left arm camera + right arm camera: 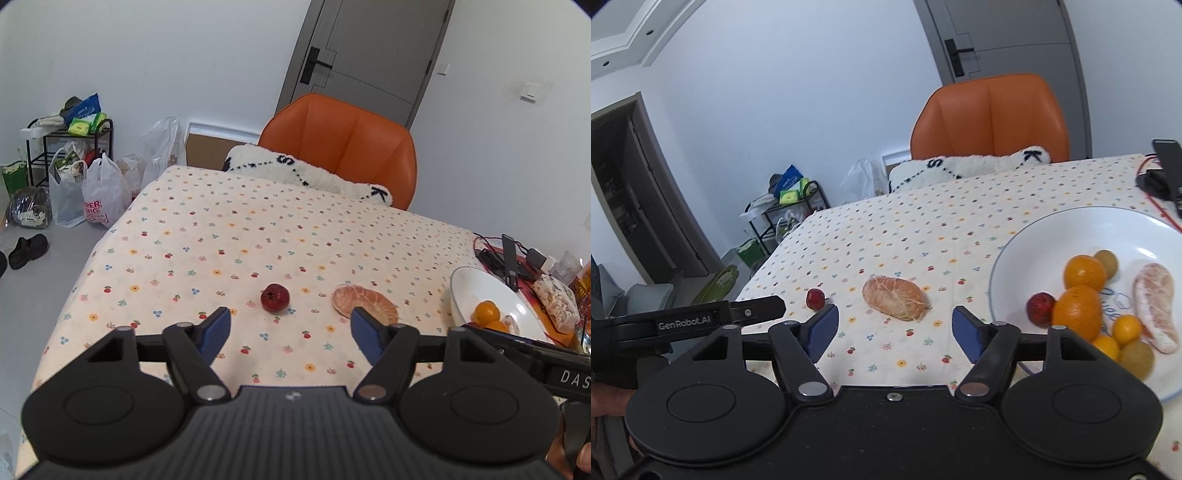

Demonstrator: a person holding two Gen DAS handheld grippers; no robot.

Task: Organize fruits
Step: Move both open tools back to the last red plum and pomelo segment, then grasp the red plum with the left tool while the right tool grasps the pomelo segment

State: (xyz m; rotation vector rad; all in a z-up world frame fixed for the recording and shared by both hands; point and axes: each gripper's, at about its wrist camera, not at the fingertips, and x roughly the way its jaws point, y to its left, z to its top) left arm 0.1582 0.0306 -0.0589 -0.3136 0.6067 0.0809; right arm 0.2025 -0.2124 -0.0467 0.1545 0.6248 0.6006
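Note:
A small dark red fruit [275, 297] [815, 298] lies on the flowered tablecloth [258, 236], and a peeled citrus piece [364, 305] [895, 298] lies to its right. My left gripper [290, 330] is open just in front of the red fruit, holding nothing. My right gripper [892, 328] is open too, with the citrus piece just beyond its fingertips. A white plate [1071, 229] [476, 288] at the right holds oranges [1084, 273], kiwis [1106, 262], a red fruit [1039, 308] and a pomelo segment [1154, 304].
An orange chair [343, 147] with a white fluffy cushion [306, 173] stands at the table's far side. Black devices and red cables [509, 258] lie behind the plate. Bags and a rack [74, 177] stand on the floor at the left.

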